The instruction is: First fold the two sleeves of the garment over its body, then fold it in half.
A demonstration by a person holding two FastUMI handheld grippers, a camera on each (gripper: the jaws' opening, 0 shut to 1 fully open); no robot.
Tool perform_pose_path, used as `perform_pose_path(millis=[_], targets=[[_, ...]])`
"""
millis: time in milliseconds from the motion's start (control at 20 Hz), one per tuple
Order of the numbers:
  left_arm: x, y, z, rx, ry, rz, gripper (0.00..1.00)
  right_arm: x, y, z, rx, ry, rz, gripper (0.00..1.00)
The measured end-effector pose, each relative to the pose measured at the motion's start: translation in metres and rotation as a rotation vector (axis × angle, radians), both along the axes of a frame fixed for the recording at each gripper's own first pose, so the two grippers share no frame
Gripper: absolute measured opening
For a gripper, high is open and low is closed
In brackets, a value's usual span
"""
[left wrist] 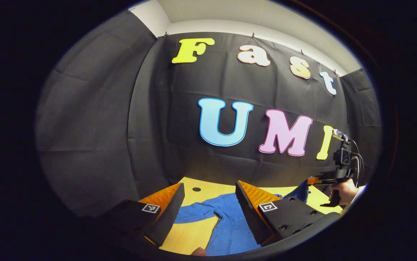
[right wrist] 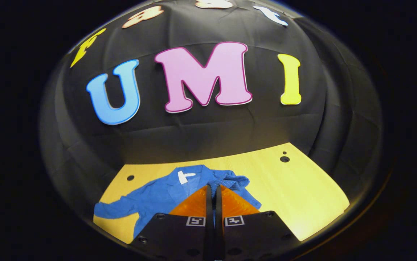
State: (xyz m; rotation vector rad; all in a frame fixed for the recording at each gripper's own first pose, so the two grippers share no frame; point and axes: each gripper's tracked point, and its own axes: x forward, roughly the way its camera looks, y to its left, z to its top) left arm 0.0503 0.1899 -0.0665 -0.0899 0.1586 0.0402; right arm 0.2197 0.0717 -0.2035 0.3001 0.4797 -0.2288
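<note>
1. Two grippers are at work. The left gripper (left wrist: 208,206) has its fingers spread wide with nothing between them, hovering above the blue garment (left wrist: 230,224) that lies on the wooden table (left wrist: 190,235) just under and ahead of it.
2. The right gripper (right wrist: 213,194) has its fingers drawn together with only a thin slit between; I cannot tell for certain whether cloth is pinched at the tips, though bunched blue fabric sits right at them.
3. Just ahead of the right gripper's tips, one sleeve (right wrist: 233,181) looks gathered up over the garment's body near the collar, so that fold seems under way or nearly laid.
4. Farther off to the left of the right gripper, the other sleeve (right wrist: 112,210) lies stretched out flat on the table, not yet folded.
5. My judgement: about one sleeve is dealt with; the outstretched sleeve and the final fold in half are left.
6. Farthest in the left gripper view, a hand (left wrist: 346,190) holds the right gripper.
</note>
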Motion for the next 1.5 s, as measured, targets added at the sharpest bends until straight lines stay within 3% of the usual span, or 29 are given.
perform_pose_path(millis=[200, 300, 400, 500, 1200, 1400, 1500], targets=[[0.009, -0.009, 0.002, 0.011, 0.011, 0.001, 0.82, 0.039, -0.014, -0.033, 0.099, 0.066, -0.070, 0.04], [0.012, -0.017, 0.001, 0.023, 0.018, -0.002, 0.82, 0.044, -0.025, -0.052, 0.017, 0.080, -0.063, 0.04], [0.014, -0.025, -0.003, 0.039, 0.038, -0.008, 0.81, 0.035, -0.023, -0.075, 0.015, 0.148, -0.038, 0.04], [0.018, -0.035, -0.007, 0.050, 0.057, -0.019, 0.82, 0.036, -0.033, -0.077, -0.011, 0.133, -0.036, 0.05], [0.049, -0.104, 0.001, 0.083, 0.042, -0.142, 0.82, -0.037, -0.183, 0.007, -0.254, 0.019, -0.186, 0.05], [0.043, -0.102, 0.004, 0.095, 0.023, -0.136, 0.82, -0.075, -0.245, 0.035, -0.350, 0.023, -0.253, 0.05], [0.037, -0.100, 0.000, 0.093, 0.025, -0.127, 0.81, -0.096, -0.252, 0.040, -0.339, 0.024, -0.288, 0.04]])
